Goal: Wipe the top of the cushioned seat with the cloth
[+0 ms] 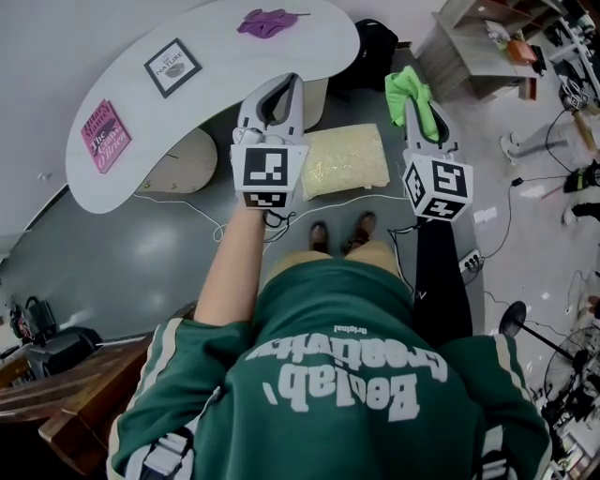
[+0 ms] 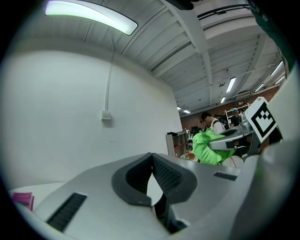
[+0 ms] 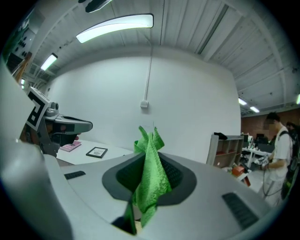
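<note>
The cushioned seat point(image 1: 344, 159) is a pale yellow pad on the floor just ahead of the person's feet, between the two grippers. My right gripper point(image 1: 412, 101) is held up at the right, shut on a bright green cloth point(image 1: 409, 87) that bunches out of its tip. In the right gripper view the cloth point(image 3: 149, 174) hangs pinched between the jaws. My left gripper point(image 1: 292, 82) is raised over the seat's left edge, shut, with nothing in it; its pads point(image 2: 165, 172) meet at the tip. Both grippers point up and away from the seat.
A white curved table point(image 1: 216, 89) stands at the left with a framed picture point(image 1: 172, 67), a pink book point(image 1: 106, 135) and a purple cloth point(image 1: 266, 21). A black bag point(image 1: 375, 47) and a shelf point(image 1: 478, 47) lie beyond the seat. Cables and a power strip point(image 1: 472, 260) run along the right.
</note>
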### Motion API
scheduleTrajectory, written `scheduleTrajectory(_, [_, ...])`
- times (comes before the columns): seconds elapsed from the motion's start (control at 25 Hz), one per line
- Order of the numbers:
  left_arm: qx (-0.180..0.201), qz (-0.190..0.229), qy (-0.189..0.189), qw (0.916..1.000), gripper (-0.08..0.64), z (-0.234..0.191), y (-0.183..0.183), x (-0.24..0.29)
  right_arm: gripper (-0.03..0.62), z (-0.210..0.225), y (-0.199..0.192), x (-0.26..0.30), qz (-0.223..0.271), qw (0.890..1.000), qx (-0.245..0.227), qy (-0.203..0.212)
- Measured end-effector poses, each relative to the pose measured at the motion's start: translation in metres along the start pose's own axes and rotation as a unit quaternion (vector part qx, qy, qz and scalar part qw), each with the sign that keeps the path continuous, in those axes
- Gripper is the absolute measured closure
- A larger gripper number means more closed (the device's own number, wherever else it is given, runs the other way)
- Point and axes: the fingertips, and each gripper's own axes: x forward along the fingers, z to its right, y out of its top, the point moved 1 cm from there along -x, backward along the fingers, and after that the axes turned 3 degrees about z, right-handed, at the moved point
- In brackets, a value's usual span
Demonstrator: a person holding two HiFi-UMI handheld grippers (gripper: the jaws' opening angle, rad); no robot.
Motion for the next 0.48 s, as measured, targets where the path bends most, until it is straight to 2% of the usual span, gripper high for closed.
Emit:
scheduleTrajectory(0.32, [0.025,-0.003,-0.01,0.9996,0.545,0.0068,-0.0031,0.0038,0.52,-0.0003,0.0001,-0.0005,0.005,1.0,0.001,-0.003])
scheduleTrajectory(0.48, [0.018,-0.003,-0.015,0.9997,0.545,0.0091,-0.0035,0.005,0.52,0.0005,0.0021,-0.0007,0.006,1.0,-0.001,-0.005])
